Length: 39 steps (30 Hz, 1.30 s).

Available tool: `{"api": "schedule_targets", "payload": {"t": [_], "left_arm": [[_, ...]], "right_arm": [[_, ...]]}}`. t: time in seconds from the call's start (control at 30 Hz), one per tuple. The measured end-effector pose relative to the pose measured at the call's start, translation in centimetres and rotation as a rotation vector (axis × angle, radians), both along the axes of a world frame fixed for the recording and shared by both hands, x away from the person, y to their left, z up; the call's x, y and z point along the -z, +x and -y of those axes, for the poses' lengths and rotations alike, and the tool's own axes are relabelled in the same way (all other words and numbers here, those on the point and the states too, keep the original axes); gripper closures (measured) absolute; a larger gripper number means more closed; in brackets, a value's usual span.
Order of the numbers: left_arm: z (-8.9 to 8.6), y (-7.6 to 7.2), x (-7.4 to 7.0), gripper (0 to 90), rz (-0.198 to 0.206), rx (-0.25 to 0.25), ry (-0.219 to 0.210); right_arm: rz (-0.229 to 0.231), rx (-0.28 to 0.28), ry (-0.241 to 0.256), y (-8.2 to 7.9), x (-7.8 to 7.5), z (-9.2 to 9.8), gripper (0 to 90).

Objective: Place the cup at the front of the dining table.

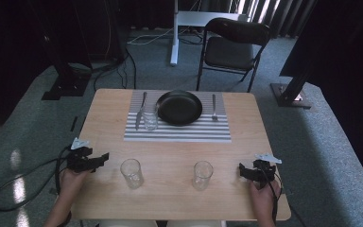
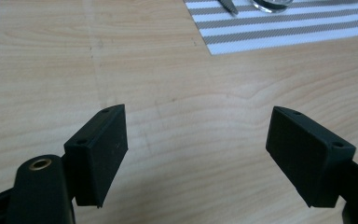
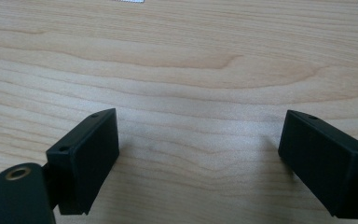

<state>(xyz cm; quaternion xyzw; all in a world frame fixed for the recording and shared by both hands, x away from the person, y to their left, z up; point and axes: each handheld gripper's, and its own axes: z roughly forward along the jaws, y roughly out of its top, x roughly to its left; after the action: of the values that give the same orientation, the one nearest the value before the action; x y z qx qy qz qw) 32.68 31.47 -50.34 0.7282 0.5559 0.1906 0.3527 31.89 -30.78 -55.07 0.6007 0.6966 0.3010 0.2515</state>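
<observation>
Between the grippers, two glasses (image 1: 132,172), left gripper (image 1: 105,157) nearer, jaws apart

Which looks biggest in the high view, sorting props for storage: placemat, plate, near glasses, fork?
1. Placemat
2. Plate
3. Left glass and right glass: alike, no ranking
4. Fork, thinnest, though farther from the camera

Colours and patterns on the table

The table (image 1: 170,194) is showing pale wood grain, the placemat (image 1: 177,131) is carrying grey and white stripes, the plate (image 1: 179,108) is looking black, the two near glasses (image 1: 132,173) (image 1: 203,175) are staying clear, and both grippers (image 1: 105,157) (image 1: 242,170) are appearing black with grey top plates.
</observation>
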Motion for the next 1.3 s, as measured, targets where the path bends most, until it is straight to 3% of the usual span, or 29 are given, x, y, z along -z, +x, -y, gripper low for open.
{"api": "schedule_targets", "payload": {"t": [0.17,0.3,0.43,0.47,0.67,0.8,1.03,1.3], "left_arm": [[-0.1,-1.3,1.1,20.6,-0.015,-0.021,0.017],[-0.4,-2.6,1.7,20.7,0.011,-0.051,0.006],[-0.9,-3.8,2.2,20.7,0.021,-0.104,0.044],[-1.1,-4.1,2.3,20.6,0.017,-0.116,0.034],[-1.7,-4.9,2.5,20.6,0.016,-0.14,0.048],[-1.7,-5.7,2.6,20.7,0.042,-0.168,0.071],[-2.1,-6.5,3.4,20.6,-0.006,-0.175,0.088],[-2.7,-7.5,3.5,20.6,-0.01,-0.219,0.106]], "right_arm": [[0.0,0.0,0.0,0.0,0.0,0.0,11.6],[-0.001,0.001,0.001,0.0,0.0,0.0,11.6],[0.0,0.001,0.002,0.0,0.0,0.0,11.6],[0.0,0.001,0.002,0.0,0.0,0.0,11.6],[-0.001,0.001,0.001,0.0,0.0,0.0,11.6],[-0.001,0.001,0.001,0.0,0.0,0.0,11.6],[-0.001,0.001,0.001,0.0,0.0,0.0,11.6],[-0.001,0.001,0.002,0.0,0.0,0.0,11.6]]}}
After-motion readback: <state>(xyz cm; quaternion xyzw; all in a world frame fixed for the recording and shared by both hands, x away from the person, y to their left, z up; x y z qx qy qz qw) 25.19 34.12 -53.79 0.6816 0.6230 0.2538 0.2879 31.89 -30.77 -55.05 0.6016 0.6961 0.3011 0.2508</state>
